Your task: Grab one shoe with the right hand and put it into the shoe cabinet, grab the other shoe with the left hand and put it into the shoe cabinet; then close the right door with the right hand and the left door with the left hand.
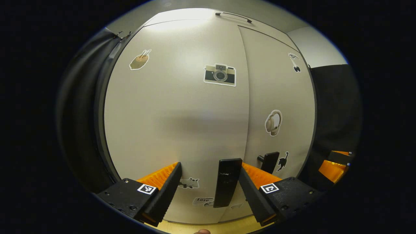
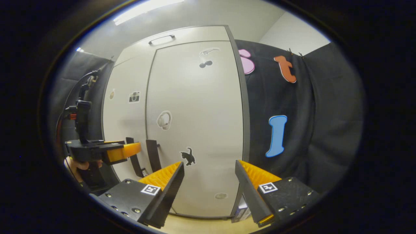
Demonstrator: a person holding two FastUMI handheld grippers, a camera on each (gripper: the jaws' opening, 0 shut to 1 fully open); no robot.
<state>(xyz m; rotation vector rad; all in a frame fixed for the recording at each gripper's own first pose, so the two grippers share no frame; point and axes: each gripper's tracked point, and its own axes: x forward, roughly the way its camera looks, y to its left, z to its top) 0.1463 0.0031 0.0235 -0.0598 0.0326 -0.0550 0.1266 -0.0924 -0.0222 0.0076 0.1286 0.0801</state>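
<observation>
Both doors of the shoe cabinet [image 1: 182, 107] stand shut, no shoe in sight. In the left gripper view, the left tongs [image 1: 209, 177] gape open against the left door [image 1: 169, 123], its dark handle [image 1: 227, 187] just at 3 o'clock of centre. In the right gripper view, the right tongs [image 2: 209, 175] hang open before the right door [image 2: 195, 130], empty
</observation>
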